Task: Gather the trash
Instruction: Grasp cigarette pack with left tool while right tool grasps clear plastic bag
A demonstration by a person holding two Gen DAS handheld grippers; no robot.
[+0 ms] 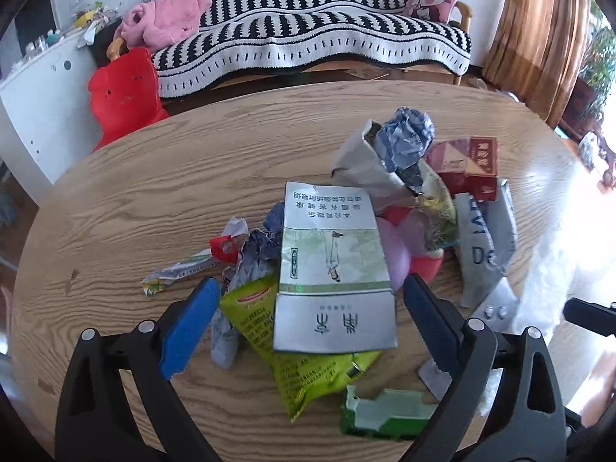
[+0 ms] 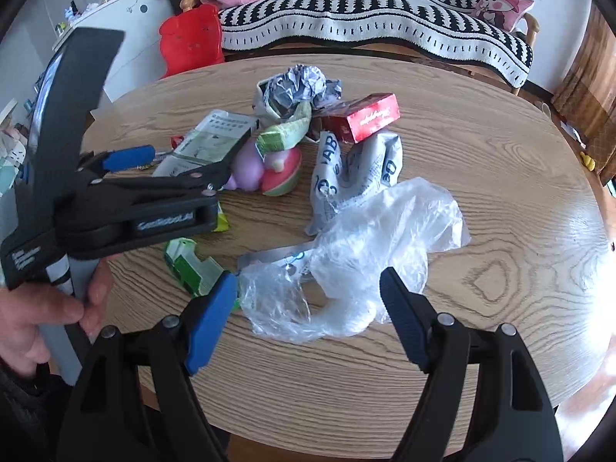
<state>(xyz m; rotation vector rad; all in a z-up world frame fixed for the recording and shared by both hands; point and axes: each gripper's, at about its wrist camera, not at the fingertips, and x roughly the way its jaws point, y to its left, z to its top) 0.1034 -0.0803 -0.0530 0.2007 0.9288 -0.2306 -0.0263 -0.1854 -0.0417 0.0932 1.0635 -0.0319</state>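
Observation:
Trash lies heaped on a round wooden table. My left gripper is open and straddles a silver-green cigarette pack; neither pad touches it. Under the pack lies a yellow-green snack packet, and a torn green box sits nearer. My right gripper is open over a crumpled clear plastic bag that rests on the table between its fingers. The right wrist view also shows the left gripper above the cigarette pack, with a hand on its handle.
Farther back lie a red cigarette box, a crumpled paper ball, a grey printed pouch and a pink and red toy. Behind the table are a red stool, a striped sofa and a white cabinet.

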